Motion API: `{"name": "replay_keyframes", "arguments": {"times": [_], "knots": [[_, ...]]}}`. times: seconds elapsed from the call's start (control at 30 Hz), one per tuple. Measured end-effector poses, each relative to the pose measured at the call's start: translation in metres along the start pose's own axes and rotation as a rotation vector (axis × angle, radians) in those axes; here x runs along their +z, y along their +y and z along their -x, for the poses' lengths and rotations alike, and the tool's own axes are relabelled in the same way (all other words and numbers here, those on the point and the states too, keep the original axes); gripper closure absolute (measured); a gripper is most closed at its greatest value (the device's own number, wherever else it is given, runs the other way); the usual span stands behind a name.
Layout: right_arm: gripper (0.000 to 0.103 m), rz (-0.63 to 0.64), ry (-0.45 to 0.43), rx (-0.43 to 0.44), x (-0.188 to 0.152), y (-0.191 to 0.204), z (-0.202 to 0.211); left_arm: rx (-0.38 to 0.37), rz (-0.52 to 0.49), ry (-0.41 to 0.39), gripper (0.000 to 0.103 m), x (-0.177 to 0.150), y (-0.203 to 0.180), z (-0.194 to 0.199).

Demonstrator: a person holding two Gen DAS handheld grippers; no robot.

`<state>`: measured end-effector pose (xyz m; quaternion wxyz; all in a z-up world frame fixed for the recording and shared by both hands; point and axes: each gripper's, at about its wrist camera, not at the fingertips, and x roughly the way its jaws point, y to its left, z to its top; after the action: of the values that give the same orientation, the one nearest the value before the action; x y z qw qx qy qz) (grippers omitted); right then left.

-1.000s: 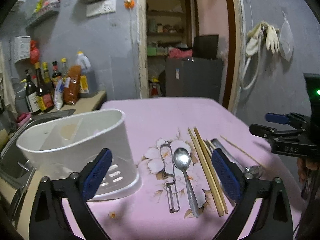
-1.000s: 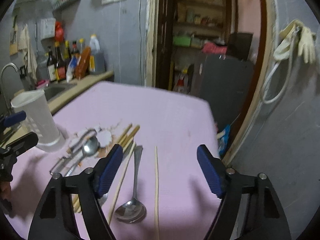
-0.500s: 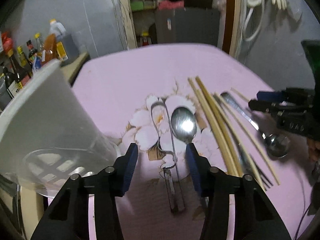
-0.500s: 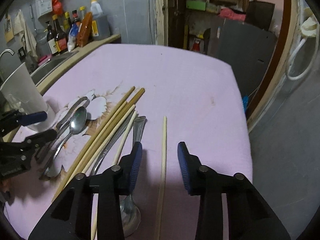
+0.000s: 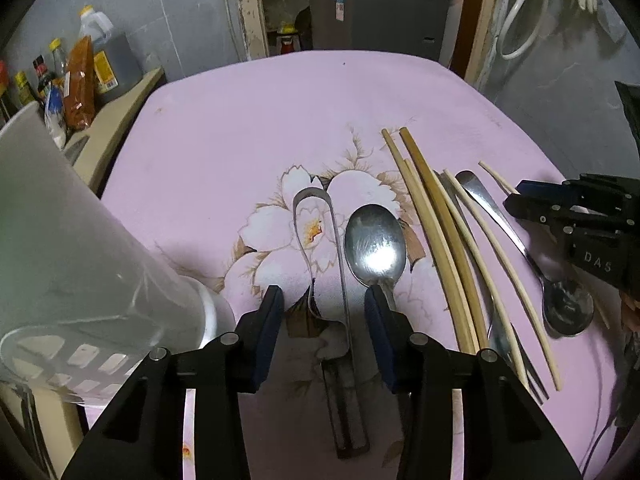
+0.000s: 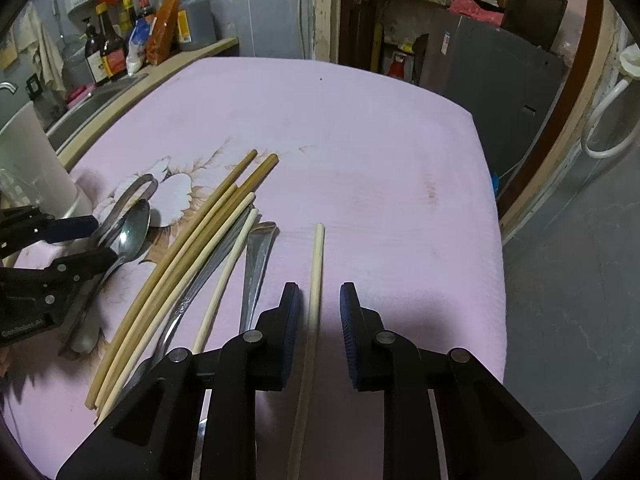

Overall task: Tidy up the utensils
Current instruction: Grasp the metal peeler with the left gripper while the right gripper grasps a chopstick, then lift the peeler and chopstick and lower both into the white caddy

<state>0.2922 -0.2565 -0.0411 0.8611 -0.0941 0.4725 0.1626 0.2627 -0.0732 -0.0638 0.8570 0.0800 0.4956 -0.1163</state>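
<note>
Utensils lie on a pink flowered tablecloth (image 5: 304,112). My left gripper (image 5: 324,312) is open, low over the table, with a metal peeler (image 5: 340,308) between its fingers and a steel spoon (image 5: 376,244) beside its right finger. My right gripper (image 6: 316,308) is open and straddles a single pale chopstick (image 6: 316,272). Several more chopsticks (image 6: 192,264) (image 5: 436,232), a second spoon (image 5: 564,308) and a fork (image 5: 512,356) lie between the two grippers. A white utensil holder (image 5: 68,248) stands close on the left.
Sauce bottles (image 6: 116,48) and a sink (image 6: 96,100) line the counter beyond the table's left edge. A doorway with shelves (image 6: 412,8) and a grey cabinet (image 6: 500,76) lie behind. The table's right edge (image 6: 494,240) drops to a grey floor.
Both grippers dropped lower toward the table and narrowed. The left one now brackets the peeler; the right one now brackets the lone chopstick.
</note>
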Motion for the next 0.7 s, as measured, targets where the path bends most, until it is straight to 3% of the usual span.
{"name": "replay_keyframes", "arguments": {"times": [0.07,0.17,0.27,0.43,0.57,0.7], "knots": [[0.086,-0.009,0.012,0.004,0.003,0.0,-0.003,-0.015,0.014,0.011,0.071,0.002,0.002,-0.001],[0.09,-0.024,0.03,0.023,0.007,-0.001,-0.004,-0.022,0.031,0.017,0.087,0.002,0.004,0.001],[0.098,-0.047,0.04,0.043,0.008,-0.004,-0.006,-0.039,0.068,0.017,0.088,0.003,0.01,0.003],[0.101,-0.103,0.011,0.104,0.004,-0.005,0.001,-0.05,0.104,-0.028,0.088,-0.007,0.008,0.016],[0.101,-0.116,-0.086,0.13,-0.006,0.0,0.021,-0.087,0.142,-0.117,0.088,-0.024,0.009,0.04],[0.101,-0.112,-0.266,0.142,-0.023,0.013,0.056,-0.095,0.138,-0.267,0.088,-0.041,0.006,0.068]]}}
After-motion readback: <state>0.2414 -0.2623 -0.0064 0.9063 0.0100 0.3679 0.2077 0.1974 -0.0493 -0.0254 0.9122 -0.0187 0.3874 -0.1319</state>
